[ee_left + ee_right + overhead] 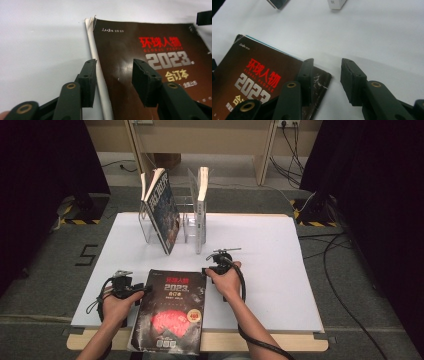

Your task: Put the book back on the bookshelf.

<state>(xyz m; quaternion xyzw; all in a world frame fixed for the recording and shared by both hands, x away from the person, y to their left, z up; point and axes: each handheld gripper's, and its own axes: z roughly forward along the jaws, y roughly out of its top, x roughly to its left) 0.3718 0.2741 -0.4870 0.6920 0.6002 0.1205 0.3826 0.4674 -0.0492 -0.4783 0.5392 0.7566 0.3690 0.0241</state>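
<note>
My left gripper [142, 289] stands half open astride the spine edge of the dark 2023 book [171, 312], gripping nothing. The book lies flat at the table's [270, 270] near edge. My right gripper [209, 270] gapes wider over its far right corner, empty.

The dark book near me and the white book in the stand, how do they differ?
The dark book lies flat on the white table, cover up; the white book stands upright in the clear stand. The dark book's cover is brown-black with red lettering; the white book is pale. Both are closed.
</note>
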